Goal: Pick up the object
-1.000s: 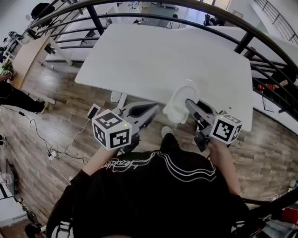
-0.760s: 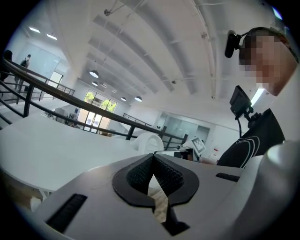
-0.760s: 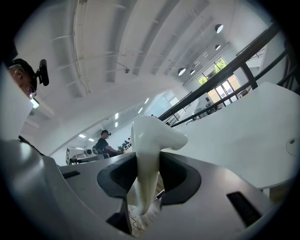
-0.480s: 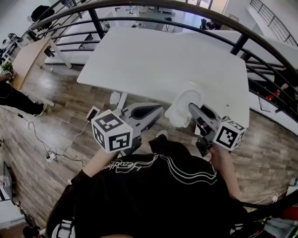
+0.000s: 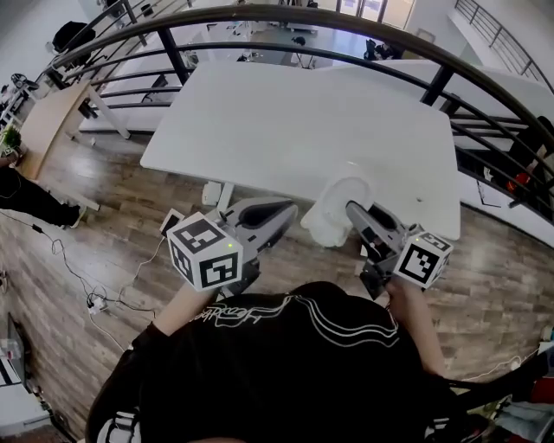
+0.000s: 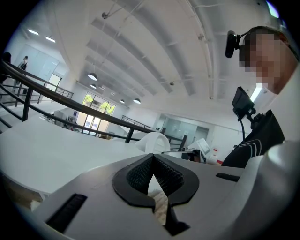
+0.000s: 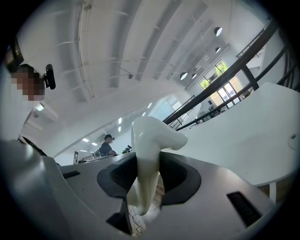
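A glossy white curved object (image 5: 338, 206) hangs at the white table's (image 5: 286, 121) near edge. My right gripper (image 5: 351, 208) is shut on it. In the right gripper view the white object (image 7: 147, 154) stands between the dark pads (image 7: 176, 176), its rounded top rising above them. My left gripper (image 5: 290, 206) hovers over the floor just left of the object, shut with nothing in it. The left gripper view has the shut left gripper (image 6: 153, 180) low in the picture, and the white object (image 6: 153, 139) shows beyond its tips.
A black curved railing (image 5: 346, 17) runs behind the table and down the right side. Wooden floor (image 5: 104, 234) with cables (image 5: 95, 281) lies at the left. A wooden desk (image 5: 43, 121) stands at the far left. The person's black shirt (image 5: 277, 363) fills the bottom.
The head view has tilted a little. The right gripper keeps its hold on the white object at the table's near edge, and the left gripper stays beside it.
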